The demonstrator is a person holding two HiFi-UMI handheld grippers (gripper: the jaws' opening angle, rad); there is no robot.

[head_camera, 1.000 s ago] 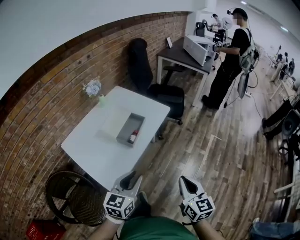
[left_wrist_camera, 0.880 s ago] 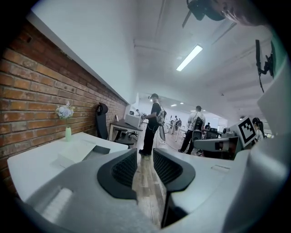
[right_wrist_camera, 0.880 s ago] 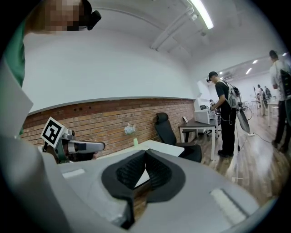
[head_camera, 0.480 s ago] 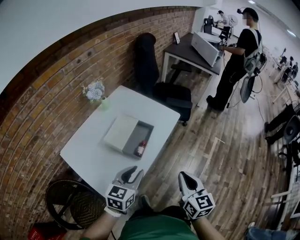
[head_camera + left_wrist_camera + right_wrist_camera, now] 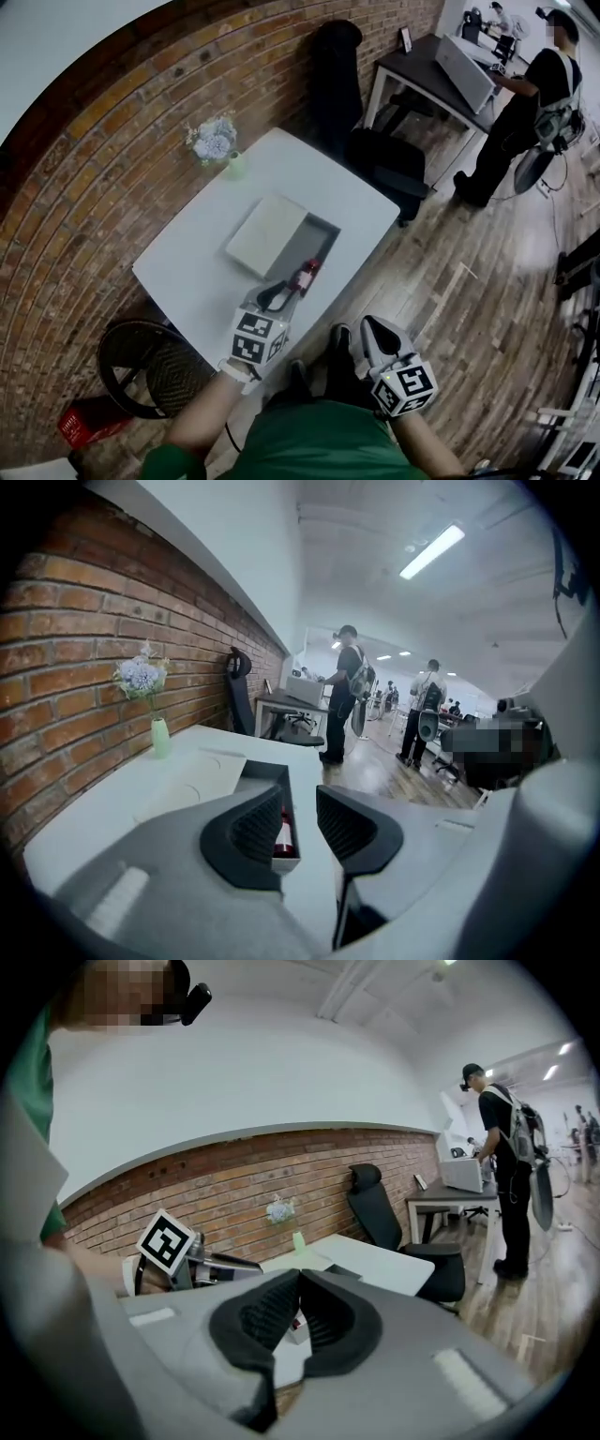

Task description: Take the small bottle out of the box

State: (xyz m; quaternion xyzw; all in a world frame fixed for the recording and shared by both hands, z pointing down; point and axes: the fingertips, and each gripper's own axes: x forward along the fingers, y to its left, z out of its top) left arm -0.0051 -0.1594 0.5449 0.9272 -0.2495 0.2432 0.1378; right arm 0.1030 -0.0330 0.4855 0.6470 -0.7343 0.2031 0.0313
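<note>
A grey open box (image 5: 323, 231) lies on the white table (image 5: 187, 272), its pale lid (image 5: 266, 234) right beside it. A small red bottle (image 5: 304, 276) lies inside, at the box's near end. My left gripper (image 5: 278, 292) hovers over the table's near edge, just short of that end. In the left gripper view the bottle (image 5: 284, 837) shows through the narrow slit between the nearly closed jaws of the left gripper (image 5: 300, 804), which holds nothing. My right gripper (image 5: 368, 325) hangs off the table to the right, shut and empty, its tips (image 5: 298, 1283) meeting.
A green vase of flowers (image 5: 217, 142) stands at the table's far side by the brick wall. A black office chair (image 5: 375, 155) sits beyond the table, a wicker chair (image 5: 141, 367) and a red crate (image 5: 89, 424) at its left. A person (image 5: 530, 103) stands at a dark desk (image 5: 427, 75).
The table and box have come nearer in the head view. My left gripper has advanced from below the table's edge up to the box's near end. The right gripper stays low.
</note>
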